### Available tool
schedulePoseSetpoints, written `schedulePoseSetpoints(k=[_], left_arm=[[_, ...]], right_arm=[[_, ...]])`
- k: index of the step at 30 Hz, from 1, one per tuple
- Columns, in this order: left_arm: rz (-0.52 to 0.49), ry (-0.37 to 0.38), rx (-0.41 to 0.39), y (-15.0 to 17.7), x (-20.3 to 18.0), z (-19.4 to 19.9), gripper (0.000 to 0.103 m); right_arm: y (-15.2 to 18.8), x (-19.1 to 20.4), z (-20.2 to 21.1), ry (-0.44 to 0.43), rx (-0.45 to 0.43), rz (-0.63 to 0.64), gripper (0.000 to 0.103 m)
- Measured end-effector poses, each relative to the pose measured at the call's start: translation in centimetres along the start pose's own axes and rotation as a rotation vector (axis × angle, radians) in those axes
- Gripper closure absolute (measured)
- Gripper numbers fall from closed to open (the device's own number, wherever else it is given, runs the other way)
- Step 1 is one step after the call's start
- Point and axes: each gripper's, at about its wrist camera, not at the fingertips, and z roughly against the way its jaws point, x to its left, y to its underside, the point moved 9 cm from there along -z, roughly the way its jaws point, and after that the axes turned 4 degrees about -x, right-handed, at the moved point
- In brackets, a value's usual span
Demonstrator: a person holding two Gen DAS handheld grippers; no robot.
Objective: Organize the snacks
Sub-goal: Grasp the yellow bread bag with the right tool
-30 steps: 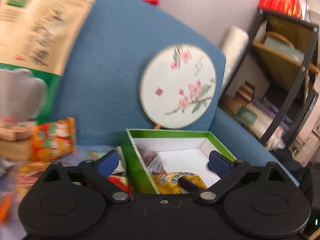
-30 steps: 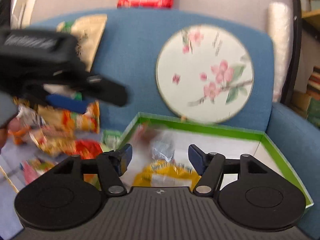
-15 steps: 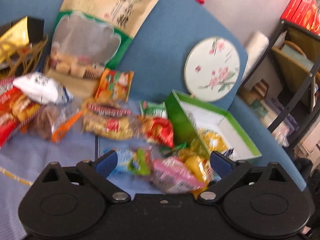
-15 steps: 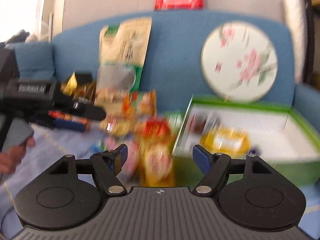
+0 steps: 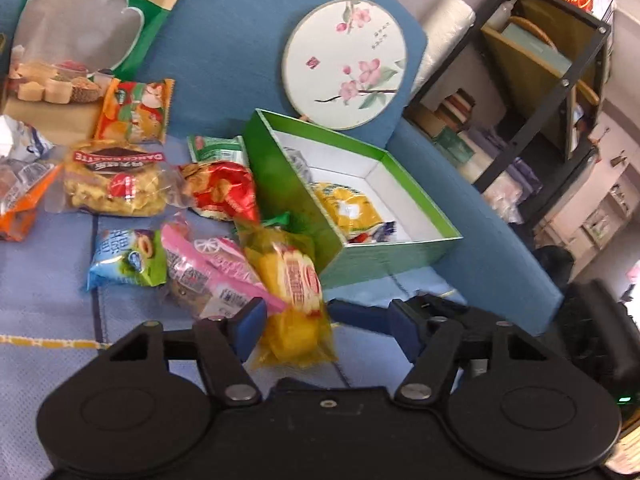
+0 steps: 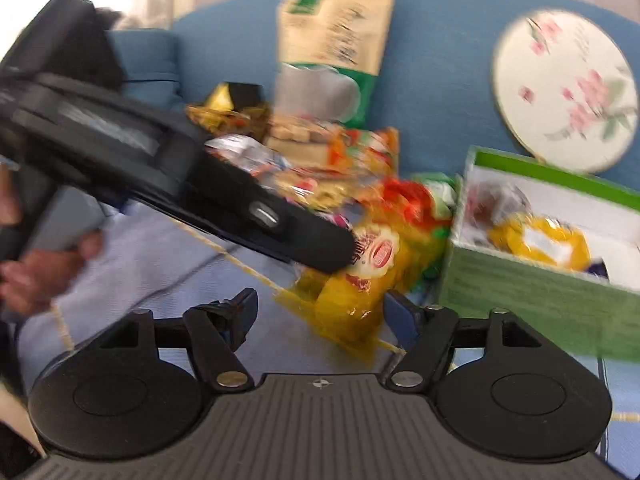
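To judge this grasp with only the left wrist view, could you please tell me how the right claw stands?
Observer: The right claw is open, and the yellow packet lies between its fingers, not visibly squeezed.
Operator: How does my left claw look from there?
Observer: The left claw is closing with that packet between its jaws; one finger crosses the packet's upper left edge, contact blurred.
Operator: Anything behind, outside my view?
Observer: A black-and-gold packet sits left of the tall pouch.

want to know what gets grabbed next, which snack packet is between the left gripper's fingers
The yellow packet with the red oval label, lying in front of the green box. The left gripper is closing around it; the pink packet lies outside.
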Motion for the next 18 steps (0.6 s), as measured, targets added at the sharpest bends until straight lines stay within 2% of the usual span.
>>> schedulePoseSetpoints(k=[4, 7, 10, 15, 18], left_arm=[[0.072, -0.018, 0.003, 0.2, 1.1, -1.0, 0.044], [0.070, -0.040, -0.004, 0.0, 1.4, -1.9, 0.044], [0.073, -0.076, -0.007, 0.0, 1.9, -2.9, 0.039], [0.127, -0.026, 0.035, 0.6, 1.7, -3.9, 0.044], [0.102, -0.042, 0.022, 0.4, 1.2, -4.3, 0.044]], right_arm=[[0.2, -1.7, -0.5, 0.019, 0.024, -0.118, 0.000], [0.4, -2.3, -1.0, 0.033, 0.042, -0.171, 0.000], [0.6, -2.7, -1.2, 0.036, 0.056, -0.191, 0.000], [1.4, -3.2, -1.2, 0.048, 0.082, -0.220, 0.000], [1.7, -3.1, -1.2, 0.051, 0.088, -0.230, 0.003]])
